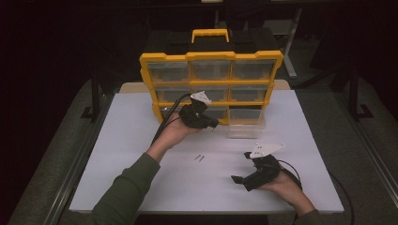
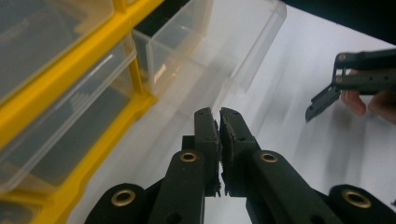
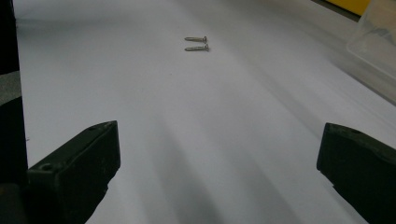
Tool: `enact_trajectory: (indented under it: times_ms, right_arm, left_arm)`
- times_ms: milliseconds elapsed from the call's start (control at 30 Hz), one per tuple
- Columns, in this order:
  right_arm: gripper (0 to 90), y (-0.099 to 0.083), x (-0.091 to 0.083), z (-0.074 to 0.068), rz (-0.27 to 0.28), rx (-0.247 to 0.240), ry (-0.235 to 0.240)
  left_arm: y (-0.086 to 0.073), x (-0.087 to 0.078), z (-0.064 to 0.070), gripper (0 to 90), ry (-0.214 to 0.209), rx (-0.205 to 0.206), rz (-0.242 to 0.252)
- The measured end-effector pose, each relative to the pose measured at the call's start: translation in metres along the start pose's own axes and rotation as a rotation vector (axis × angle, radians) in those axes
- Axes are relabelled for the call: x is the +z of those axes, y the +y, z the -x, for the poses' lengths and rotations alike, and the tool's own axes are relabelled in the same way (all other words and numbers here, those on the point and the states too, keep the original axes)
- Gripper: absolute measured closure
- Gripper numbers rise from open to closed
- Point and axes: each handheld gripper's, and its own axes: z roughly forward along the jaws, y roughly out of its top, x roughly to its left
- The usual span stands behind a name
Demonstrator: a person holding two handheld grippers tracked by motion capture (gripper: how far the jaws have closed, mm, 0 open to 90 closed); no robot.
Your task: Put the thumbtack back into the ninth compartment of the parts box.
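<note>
Two small metal screws [image 1: 199,158] lie side by side on the white table [image 1: 141,140], also ahead in the right gripper view [image 3: 196,43]. My right gripper [image 1: 241,167] rests low at the front right, jaws wide open [image 3: 219,144] and pointing toward the screws, nothing between them. My left gripper [image 1: 215,124] hovers in front of the yellow organizer [image 1: 211,56], its jaws pressed together [image 2: 219,119] with nothing visible between them. Just right of it, the clear bottom-right drawer [image 1: 246,125] is pulled out and looks empty [image 2: 224,42].
The organizer has a yellow frame, a carry handle [image 1: 210,33] and several clear drawers [image 2: 70,121]. In the left gripper view, the right gripper [image 2: 327,95] shows farther off, held by a hand. Dark floor surrounds the table.
</note>
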Motion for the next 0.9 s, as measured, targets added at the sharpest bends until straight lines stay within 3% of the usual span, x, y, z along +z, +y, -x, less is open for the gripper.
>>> enact_trajectory:
  times_ms: [900]
  right_arm:
    - [0.0,0.0,-0.001,-0.001,0.004,-0.003,0.007]
  left_arm:
    - [0.049,0.031,-0.002,86.6,-0.014,0.028,-0.008]
